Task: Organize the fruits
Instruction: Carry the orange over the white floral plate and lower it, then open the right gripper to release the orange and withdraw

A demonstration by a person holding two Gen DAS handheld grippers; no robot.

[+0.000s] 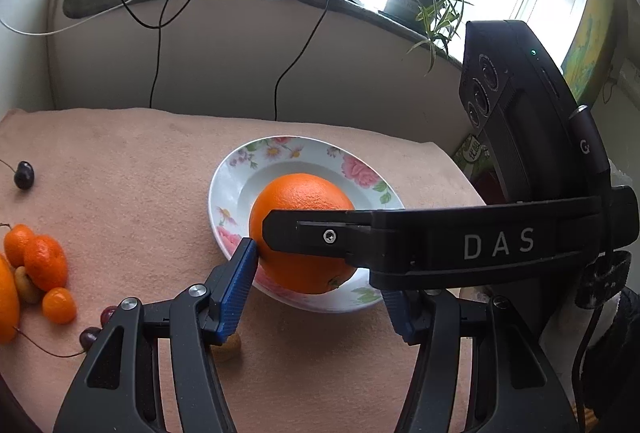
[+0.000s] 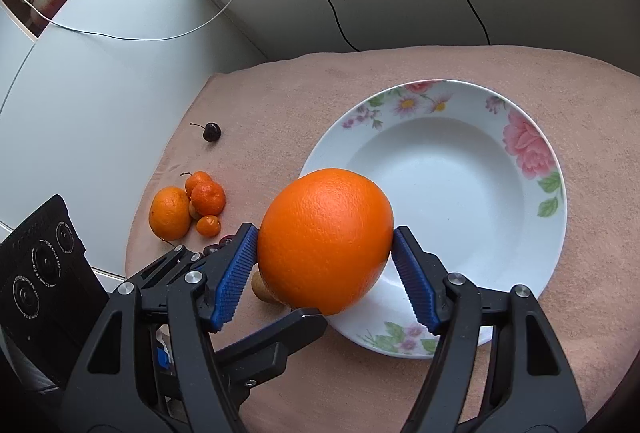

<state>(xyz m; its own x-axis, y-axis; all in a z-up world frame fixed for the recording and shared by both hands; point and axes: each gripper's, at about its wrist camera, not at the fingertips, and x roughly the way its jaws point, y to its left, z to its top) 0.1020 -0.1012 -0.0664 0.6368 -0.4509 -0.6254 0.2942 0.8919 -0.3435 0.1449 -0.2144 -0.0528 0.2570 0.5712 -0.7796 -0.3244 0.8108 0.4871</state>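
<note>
Right gripper (image 2: 325, 247) pinches the large round orange (image 2: 325, 239) between its blue ribbed pads, above the 8 o'clock rim of the white floral china plate (image 2: 520, 273), the plate well at 1 o'clock; left gripper (image 1: 320, 297) spread, holding nothing.

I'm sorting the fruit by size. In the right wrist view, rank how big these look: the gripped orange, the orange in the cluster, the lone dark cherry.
1. gripped orange, though it sits nearest the camera
2. cluster orange
3. dark cherry
</note>
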